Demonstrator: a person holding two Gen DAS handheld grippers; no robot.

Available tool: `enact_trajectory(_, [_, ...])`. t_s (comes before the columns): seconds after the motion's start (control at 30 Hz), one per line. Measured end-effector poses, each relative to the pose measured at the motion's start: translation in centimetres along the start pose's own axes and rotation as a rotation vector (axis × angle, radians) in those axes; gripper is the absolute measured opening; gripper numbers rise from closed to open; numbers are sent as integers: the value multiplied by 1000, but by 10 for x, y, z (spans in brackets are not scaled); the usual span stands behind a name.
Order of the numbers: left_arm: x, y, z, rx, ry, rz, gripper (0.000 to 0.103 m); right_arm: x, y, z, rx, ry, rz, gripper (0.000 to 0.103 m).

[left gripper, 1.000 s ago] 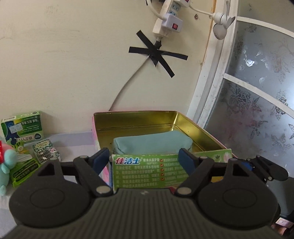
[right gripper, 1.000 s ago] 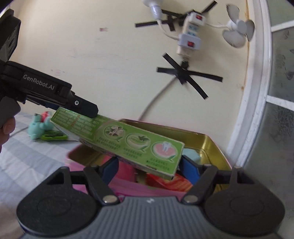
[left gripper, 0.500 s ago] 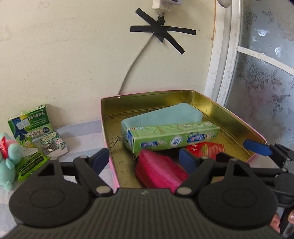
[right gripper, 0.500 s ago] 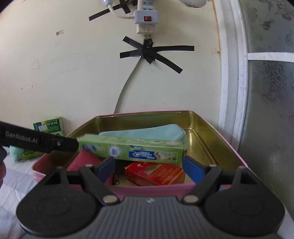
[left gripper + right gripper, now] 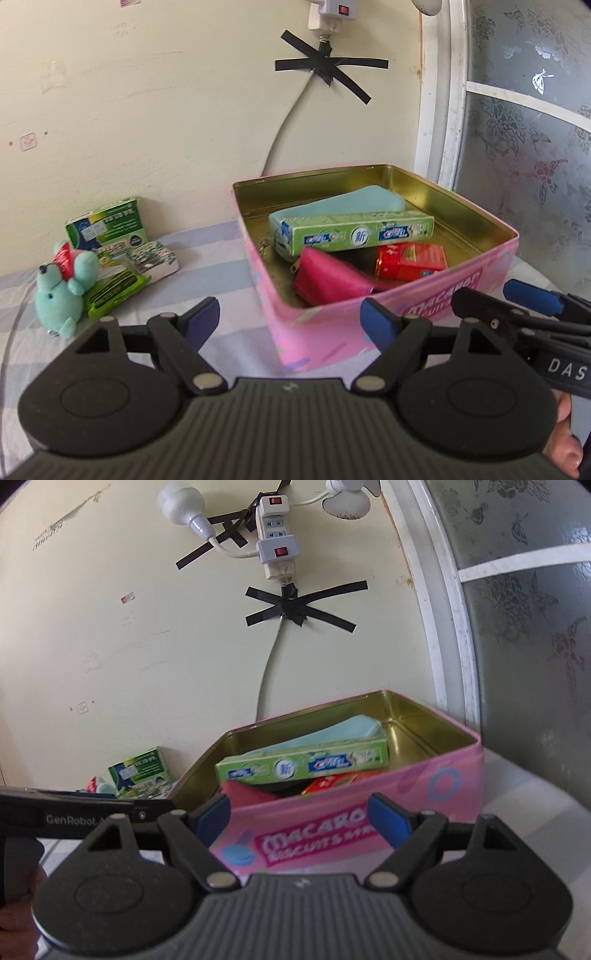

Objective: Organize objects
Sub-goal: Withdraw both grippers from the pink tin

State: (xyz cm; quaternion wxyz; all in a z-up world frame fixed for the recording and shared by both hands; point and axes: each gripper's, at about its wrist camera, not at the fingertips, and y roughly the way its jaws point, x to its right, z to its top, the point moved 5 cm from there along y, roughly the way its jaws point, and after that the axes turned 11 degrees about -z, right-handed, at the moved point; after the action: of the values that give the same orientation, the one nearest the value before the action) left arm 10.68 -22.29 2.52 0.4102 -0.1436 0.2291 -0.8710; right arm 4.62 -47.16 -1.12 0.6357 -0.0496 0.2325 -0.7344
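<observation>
A pink tin [image 5: 436, 295] with a gold inside stands on the striped cloth by the wall; it also shows in the right wrist view [image 5: 436, 775]. In it lie a green toothpaste box [image 5: 354, 233] [image 5: 303, 766], a light blue pouch [image 5: 343, 201], a magenta pouch [image 5: 328, 282] and a red box [image 5: 410, 260]. My left gripper [image 5: 290, 319] is open and empty, in front of the tin's near left corner. My right gripper [image 5: 299, 812] is open and empty, in front of the tin's near wall.
Left of the tin lie a teal plush toy [image 5: 62, 284], a green carton [image 5: 107, 225] against the wall, a green packet [image 5: 110, 288] and a small patterned packet [image 5: 155, 258]. A cable, tape and power strip [image 5: 275, 535] hang on the wall. A frosted glass door [image 5: 524, 140] stands at the right.
The toothpaste box, held over the tin a second ago, now lies inside it on the blue pouch. Both grippers have let go and drawn back from the tin.
</observation>
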Motion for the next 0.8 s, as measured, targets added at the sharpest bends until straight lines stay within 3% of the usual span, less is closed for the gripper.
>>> enact_trajectory(0.23, [-20,-20,-25,4,-17,43,85,-22,-12,-24,-84,53,56,84])
enact_trajectory(0.5, [-56,-30,-56,-16,-52,108,91,-58,-12,-52,-167,2,74,84])
enact_trajectory(0.8, [-94,-34,-86,-44,-108,152,91,-89,-5,-73,-240,-58,83,83])
